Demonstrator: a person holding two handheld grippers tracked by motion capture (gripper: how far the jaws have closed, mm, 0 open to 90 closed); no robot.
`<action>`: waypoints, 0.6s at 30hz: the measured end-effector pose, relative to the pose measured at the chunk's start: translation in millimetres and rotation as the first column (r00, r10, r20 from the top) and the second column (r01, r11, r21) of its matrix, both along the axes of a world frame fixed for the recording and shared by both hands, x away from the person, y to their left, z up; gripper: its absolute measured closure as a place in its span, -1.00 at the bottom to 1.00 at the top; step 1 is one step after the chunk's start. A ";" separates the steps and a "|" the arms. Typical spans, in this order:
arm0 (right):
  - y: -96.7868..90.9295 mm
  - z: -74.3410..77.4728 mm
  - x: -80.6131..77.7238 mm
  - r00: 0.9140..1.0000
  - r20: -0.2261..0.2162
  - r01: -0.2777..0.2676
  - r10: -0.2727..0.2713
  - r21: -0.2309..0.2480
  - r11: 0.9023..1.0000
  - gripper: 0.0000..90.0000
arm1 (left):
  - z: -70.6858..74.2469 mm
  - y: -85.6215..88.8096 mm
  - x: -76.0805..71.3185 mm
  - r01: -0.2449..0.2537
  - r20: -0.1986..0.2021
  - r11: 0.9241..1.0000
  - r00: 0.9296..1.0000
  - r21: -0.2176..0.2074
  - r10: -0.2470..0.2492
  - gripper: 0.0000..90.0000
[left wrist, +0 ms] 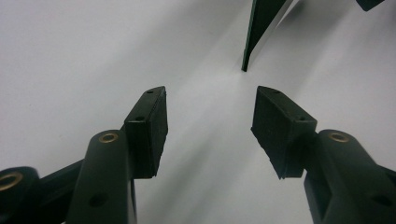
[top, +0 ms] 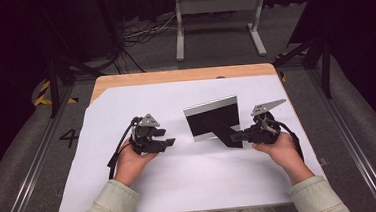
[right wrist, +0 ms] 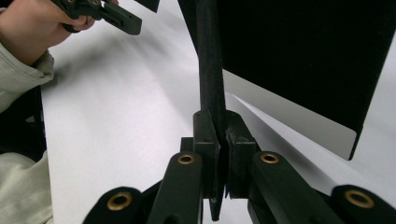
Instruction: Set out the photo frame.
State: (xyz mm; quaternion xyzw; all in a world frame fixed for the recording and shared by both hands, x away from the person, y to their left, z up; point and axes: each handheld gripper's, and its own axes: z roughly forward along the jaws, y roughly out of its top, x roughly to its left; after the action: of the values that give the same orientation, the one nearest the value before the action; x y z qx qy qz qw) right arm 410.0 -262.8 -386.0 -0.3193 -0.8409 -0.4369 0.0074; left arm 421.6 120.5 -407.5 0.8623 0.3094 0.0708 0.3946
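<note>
The picture frame [top: 212,117] is standing mid-desk on its back strut [right wrist: 210,70]; it looks light, stiff, probably glass-fronted, and tippy, so the strut seems the safest hold. The right tongs [right wrist: 223,140] are pinching that strut. The left tongs [left wrist: 210,126] are hanging spread, gripping nothing.

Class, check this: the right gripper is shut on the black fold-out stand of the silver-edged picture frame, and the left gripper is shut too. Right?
Not quite. The left gripper is open, as the left gripper view shows. The right gripper is indeed shut on the black fold-out stand of the silver-edged picture frame.
</note>
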 end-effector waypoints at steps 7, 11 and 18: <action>3.0 -0.2 -7.3 1.000 0.017 -0.011 0.012 -0.050 0.999 0.89 | 0.1 0.2 -0.1 -0.001 -0.001 1.000 1.000 -0.002 0.001 0.02; 3.2 -2.7 -10.7 1.000 0.016 -0.015 0.016 -0.075 0.997 0.88 | 0.1 -0.1 -0.1 0.001 -0.001 1.000 1.000 -0.001 -0.001 0.02; 1.6 -8.5 -13.1 1.000 0.009 0.001 0.000 -0.134 0.991 0.84 | 0.0 -0.7 -0.6 -0.002 -0.001 1.000 1.000 -0.001 0.002 0.02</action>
State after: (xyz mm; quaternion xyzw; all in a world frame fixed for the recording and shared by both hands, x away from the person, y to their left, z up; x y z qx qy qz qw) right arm 396.9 -261.3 -394.5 -0.3174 -0.8682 -0.3809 -0.0179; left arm 421.1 119.8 -407.5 0.8617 0.3108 0.0704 0.3949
